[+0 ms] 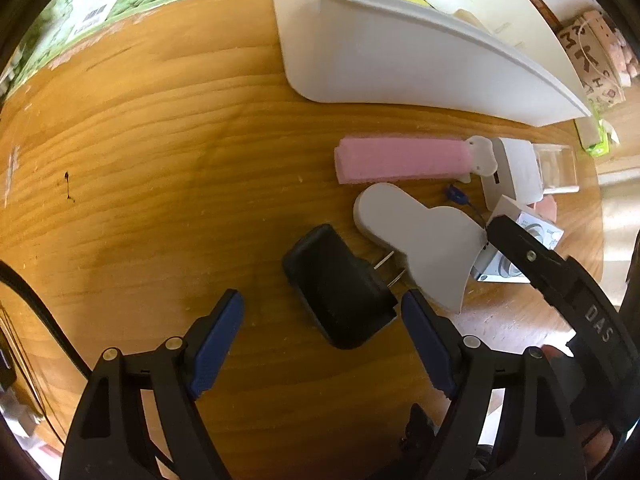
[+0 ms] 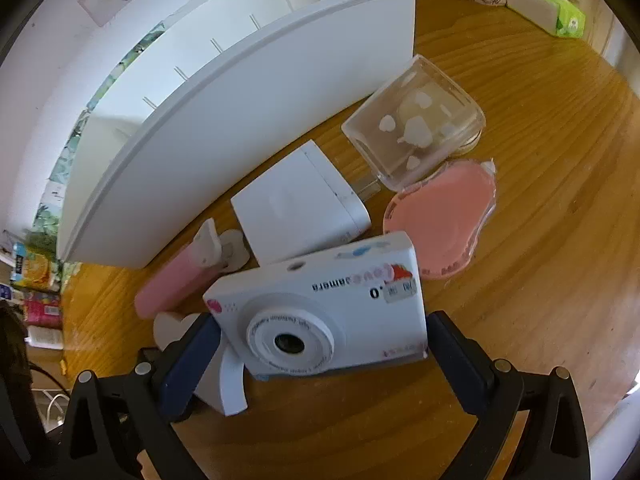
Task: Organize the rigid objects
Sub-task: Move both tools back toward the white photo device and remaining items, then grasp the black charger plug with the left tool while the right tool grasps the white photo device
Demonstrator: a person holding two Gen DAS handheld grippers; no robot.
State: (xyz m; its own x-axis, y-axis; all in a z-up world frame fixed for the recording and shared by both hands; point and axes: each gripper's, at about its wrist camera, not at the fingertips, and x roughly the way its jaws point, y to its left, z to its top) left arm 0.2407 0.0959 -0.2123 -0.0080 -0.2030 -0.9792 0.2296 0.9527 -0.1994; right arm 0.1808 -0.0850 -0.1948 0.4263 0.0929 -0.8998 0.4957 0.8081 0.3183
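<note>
Blue-padded left gripper (image 1: 322, 344) is spread over the black charger (image 1: 338, 286); right gripper (image 2: 324, 360) is spread around the toy camera (image 2: 320, 308). Both remain outside the white organizer (image 1: 360, 52); sorting is judged barely begun.

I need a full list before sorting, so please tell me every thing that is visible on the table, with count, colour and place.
black plug adapter with two metal prongs: 1, black, on wooden table, between the left gripper's fingers, untouched
flat grey plastic piece: 1, grey, beside the adapter's prongs
pink foam bar: 1, pink, in front of white plastic bin
white toy camera: 1, white, between the right gripper's fingers
white square charger: 1, white, behind the camera
clear plastic box: 1, transparent, right of the charger
pink round case: 1, pink, below the clear box
green tissue pack: 1, green, far corner
left gripper: 1, black with blue pads, open
right gripper: 1, black, open
</note>
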